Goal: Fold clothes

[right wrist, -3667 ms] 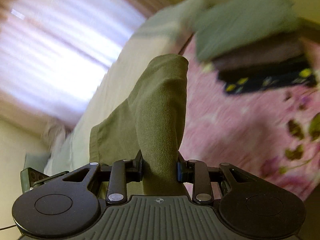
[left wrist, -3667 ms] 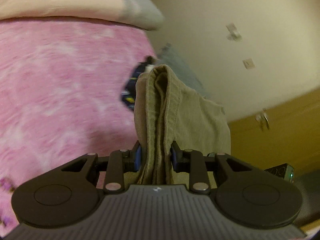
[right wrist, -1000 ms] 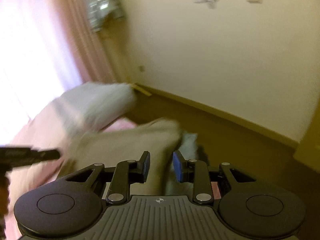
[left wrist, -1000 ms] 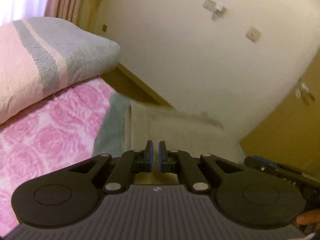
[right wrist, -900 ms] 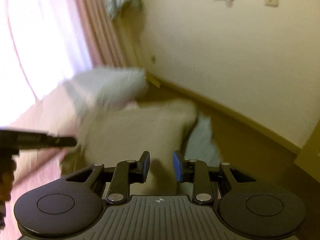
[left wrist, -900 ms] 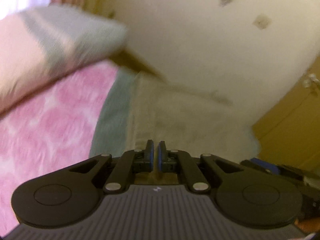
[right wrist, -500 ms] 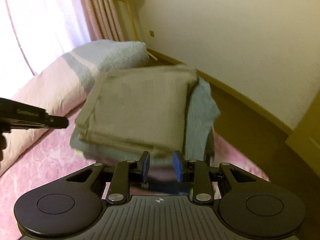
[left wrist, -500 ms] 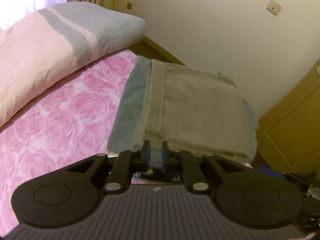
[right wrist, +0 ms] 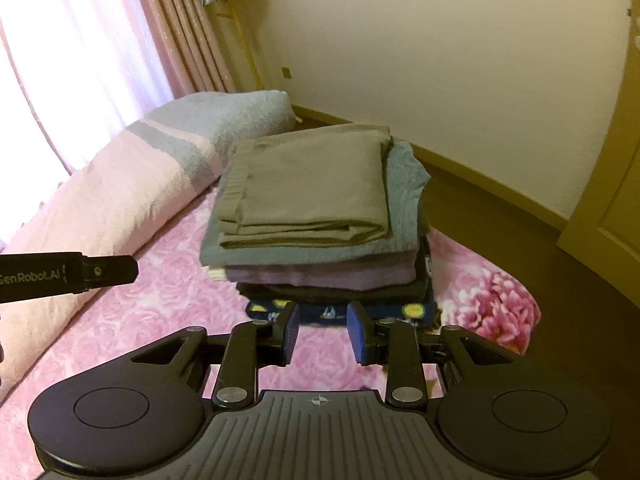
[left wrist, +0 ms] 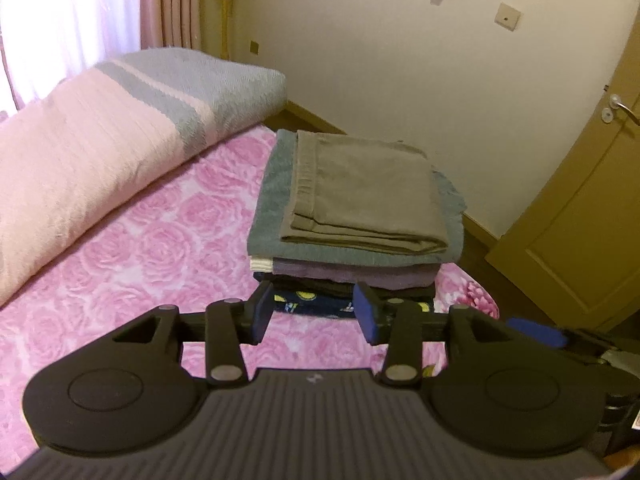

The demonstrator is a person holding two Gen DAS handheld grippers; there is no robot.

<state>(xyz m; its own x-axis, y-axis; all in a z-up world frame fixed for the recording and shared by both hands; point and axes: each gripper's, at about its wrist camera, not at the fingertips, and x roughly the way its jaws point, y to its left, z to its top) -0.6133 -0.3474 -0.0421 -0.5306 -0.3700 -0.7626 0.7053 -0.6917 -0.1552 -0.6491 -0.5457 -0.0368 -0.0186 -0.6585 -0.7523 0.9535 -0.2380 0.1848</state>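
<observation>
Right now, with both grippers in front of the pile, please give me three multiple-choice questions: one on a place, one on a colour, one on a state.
1. Where does the olive garment lie?
A. on top of the pile of folded clothes
B. on the pillow
C. on the floor

2. What colour is the bed cover under the pile?
A. plain white
B. pink with roses
C. green with stripes

3. How do the two grippers stand?
A. both shut on cloth
B. one open, one shut on cloth
C. both open and empty

Answers:
1 A: the olive garment is the top layer, resting on a grey-blue folded piece.
2 B: pink rose patterns show all around the pile.
3 C: the left gripper and the right gripper each show a clear gap between the blue pads, with nothing between them.
</observation>
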